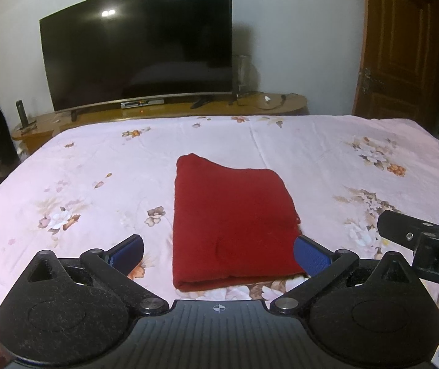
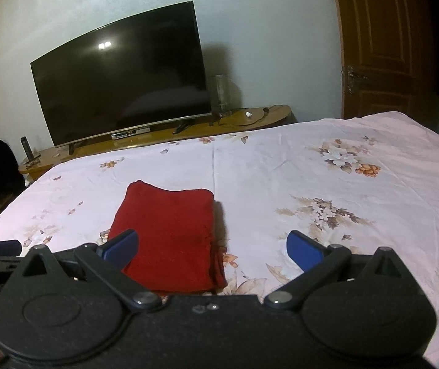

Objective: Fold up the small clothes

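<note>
A dark red garment lies folded into a flat rectangle on the pink flowered bedsheet. My left gripper hovers over its near edge, open, blue pads wide apart with nothing between them. In the right wrist view the same red garment sits left of centre. My right gripper is open too, above the garment's near right corner, empty. The right gripper's body shows at the right edge of the left wrist view.
Beyond the bed's far edge stands a low wooden stand carrying a large dark TV, a glass jar and cables. A brown wooden door is at the right. The bedsheet stretches out right of the garment.
</note>
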### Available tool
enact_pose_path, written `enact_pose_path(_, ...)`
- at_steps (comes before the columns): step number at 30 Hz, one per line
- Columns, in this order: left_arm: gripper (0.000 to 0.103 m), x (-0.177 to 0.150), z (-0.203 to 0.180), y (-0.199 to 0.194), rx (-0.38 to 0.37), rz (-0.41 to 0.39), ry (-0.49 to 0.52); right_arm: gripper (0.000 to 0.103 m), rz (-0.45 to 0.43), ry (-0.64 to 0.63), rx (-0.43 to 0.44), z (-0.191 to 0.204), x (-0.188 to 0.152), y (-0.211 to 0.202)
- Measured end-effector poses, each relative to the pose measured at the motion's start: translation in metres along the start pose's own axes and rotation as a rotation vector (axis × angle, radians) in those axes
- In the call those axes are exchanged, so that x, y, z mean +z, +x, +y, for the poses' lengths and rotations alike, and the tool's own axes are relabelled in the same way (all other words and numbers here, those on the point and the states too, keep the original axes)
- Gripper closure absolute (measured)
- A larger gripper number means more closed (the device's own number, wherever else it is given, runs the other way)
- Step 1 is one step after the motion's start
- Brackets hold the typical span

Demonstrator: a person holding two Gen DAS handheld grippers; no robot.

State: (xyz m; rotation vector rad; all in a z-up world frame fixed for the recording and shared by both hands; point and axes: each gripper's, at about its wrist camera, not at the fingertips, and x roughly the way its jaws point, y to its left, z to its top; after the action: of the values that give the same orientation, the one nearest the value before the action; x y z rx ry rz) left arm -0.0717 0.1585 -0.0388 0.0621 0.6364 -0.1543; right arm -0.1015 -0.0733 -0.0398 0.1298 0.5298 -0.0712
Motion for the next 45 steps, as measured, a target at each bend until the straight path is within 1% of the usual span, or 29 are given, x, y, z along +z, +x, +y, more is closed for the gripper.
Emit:
enact_pose_path(31, 0.000, 0.003, -0.010, 0.004, -0.004, 0.009, 0.017, 0.001, 0.022, 0.034, 0.015, -0.010, -0.002, 0.005)
enact_pose_path(45, 0.000, 0.006, -0.015, 0.013, -0.004, 0.016, 0.020, 0.001, 0.032, 0.044, 0.015, -0.012, -0.001, 0.011)
